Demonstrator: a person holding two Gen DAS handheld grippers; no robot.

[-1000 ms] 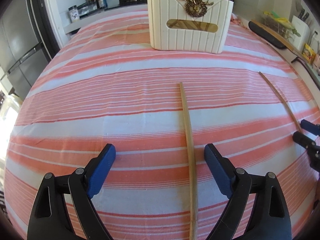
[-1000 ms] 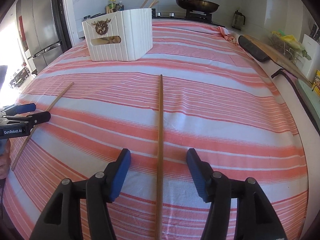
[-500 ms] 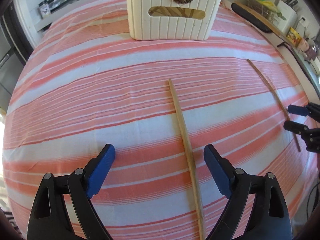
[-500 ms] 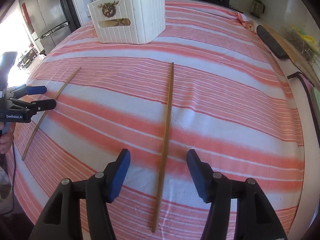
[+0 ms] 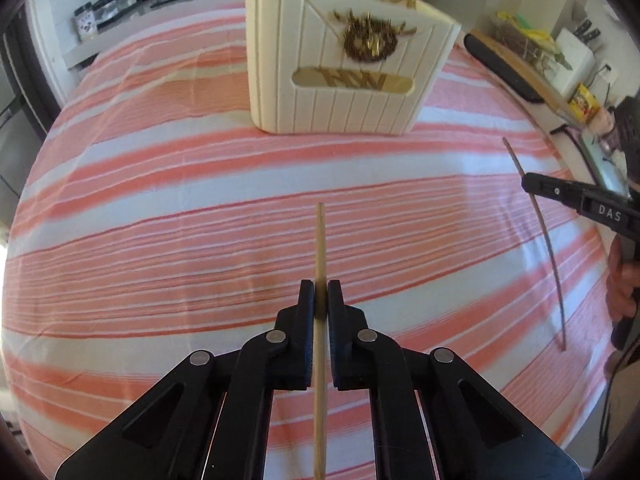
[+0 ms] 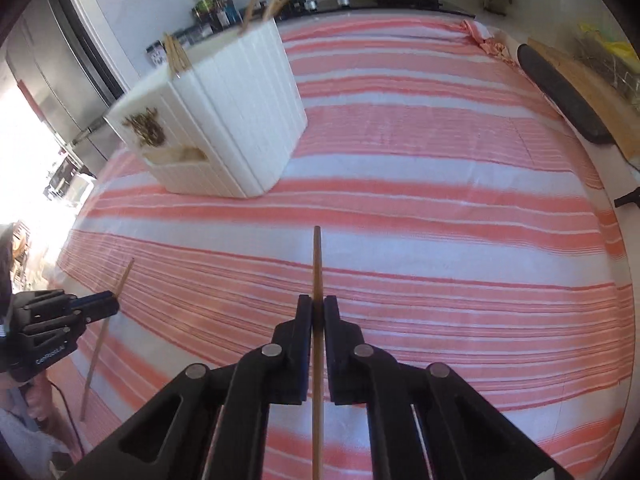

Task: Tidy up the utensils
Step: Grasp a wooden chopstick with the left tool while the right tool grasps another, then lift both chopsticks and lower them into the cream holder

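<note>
Left wrist view: the left gripper [image 5: 321, 292] clamps 1 slim wooden chopstick [image 5: 320, 240] and the right gripper [image 6: 317, 306] pinches another thin chopstick [image 6: 317, 264] — both above the striped cloth [image 5: 160, 240] — with the ribbed white holder [image 5: 340, 108] standing beyond.

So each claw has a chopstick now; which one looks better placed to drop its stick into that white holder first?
Probably the left gripper: in its view the white holder stands nearly straight ahead of its chopstick. From the right gripper, the holder sits off to the left.
</note>
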